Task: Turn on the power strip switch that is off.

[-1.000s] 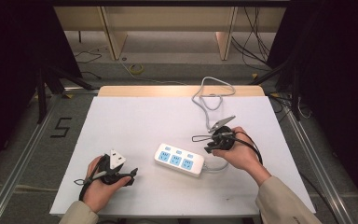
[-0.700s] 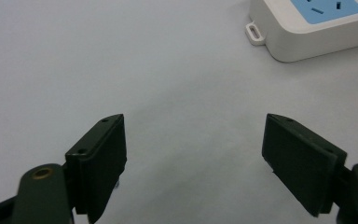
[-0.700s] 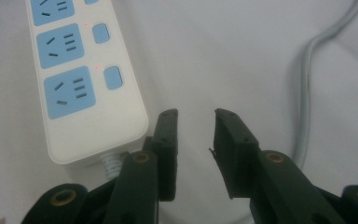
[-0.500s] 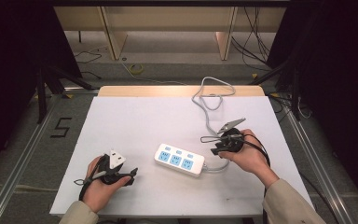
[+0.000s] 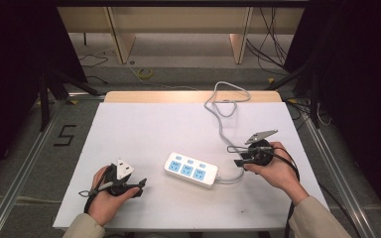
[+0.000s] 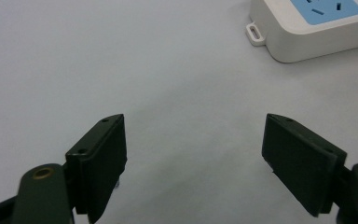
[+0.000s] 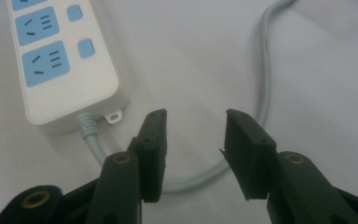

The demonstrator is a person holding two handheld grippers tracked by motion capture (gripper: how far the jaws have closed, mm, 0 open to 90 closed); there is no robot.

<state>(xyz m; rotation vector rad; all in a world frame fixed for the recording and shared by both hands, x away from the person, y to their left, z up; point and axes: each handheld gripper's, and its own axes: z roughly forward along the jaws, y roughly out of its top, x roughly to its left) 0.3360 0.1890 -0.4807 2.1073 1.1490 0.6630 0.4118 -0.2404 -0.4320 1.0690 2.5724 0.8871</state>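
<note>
White table (image 5: 144,129), frame centre: power strip (image 5: 191,169), cord (image 5: 219,106). Your left gripper (image 6: 193,154) gapes wide, right gripper (image 7: 193,149) narrower, both empty. Likely pre-grasp; next, pick a target.

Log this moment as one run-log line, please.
left gripper: open, empty | right gripper: open, over grey cable | white power strip: flat on table, nothing plugged in
</note>
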